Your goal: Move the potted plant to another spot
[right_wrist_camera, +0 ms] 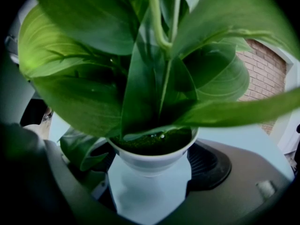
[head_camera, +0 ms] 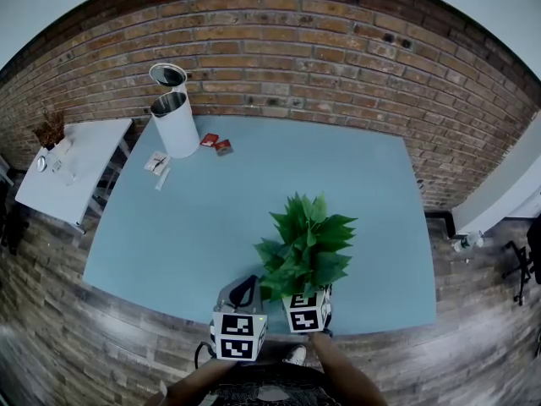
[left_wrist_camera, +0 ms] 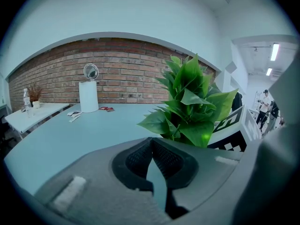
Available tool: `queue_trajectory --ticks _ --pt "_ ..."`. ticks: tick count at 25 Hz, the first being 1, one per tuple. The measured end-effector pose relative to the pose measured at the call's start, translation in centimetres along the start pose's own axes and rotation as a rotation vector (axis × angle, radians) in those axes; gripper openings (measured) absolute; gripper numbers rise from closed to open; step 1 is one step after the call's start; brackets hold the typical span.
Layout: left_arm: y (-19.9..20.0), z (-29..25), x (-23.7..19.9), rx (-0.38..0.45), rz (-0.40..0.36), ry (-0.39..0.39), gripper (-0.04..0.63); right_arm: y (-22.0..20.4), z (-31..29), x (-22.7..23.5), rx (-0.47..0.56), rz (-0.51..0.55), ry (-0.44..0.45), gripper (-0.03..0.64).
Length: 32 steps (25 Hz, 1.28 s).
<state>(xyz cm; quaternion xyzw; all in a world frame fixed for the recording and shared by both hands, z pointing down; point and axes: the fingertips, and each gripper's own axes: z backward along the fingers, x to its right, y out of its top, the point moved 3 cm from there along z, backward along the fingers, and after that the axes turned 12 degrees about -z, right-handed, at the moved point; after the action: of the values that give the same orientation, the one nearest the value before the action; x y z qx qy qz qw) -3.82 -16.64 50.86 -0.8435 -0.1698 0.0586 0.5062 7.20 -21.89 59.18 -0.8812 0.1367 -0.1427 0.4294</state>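
Squarely between right tongs (right_wrist_camera: pixel 148 168), potted plant (right_wrist_camera: pixel 151 159).

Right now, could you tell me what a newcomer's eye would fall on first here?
The leafy green potted plant stands at the near edge of the blue table, its white pot held between the right gripper's jaws. Next come the brick wall behind and the white cylinder at the table's far left corner. The left gripper sits shut and empty beside the plant.
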Motion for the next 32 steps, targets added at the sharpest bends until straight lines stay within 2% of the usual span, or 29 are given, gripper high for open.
queue_trajectory --ticks 5,14,21,32 --pt "0.7 -1.1 3.2 -0.008 -0.006 0.000 0.000 0.1 1.4 3.5 0.009 0.003 -0.012 0.477" --pt "1.7 -2.6 6.0 0.006 -0.019 -0.003 0.000 -0.9 2.1 6.2 -0.009 -0.011 -0.002 0.477" --pt "3.8 -4.3 11.9 -0.005 -0.024 0.030 0.000 -0.7 4.4 12.3 -0.008 -0.008 0.034 0.477" --pt "3.4 -4.9 12.4 0.000 -0.030 0.017 0.000 -0.7 4.2 12.8 0.005 0.001 0.026 0.477"
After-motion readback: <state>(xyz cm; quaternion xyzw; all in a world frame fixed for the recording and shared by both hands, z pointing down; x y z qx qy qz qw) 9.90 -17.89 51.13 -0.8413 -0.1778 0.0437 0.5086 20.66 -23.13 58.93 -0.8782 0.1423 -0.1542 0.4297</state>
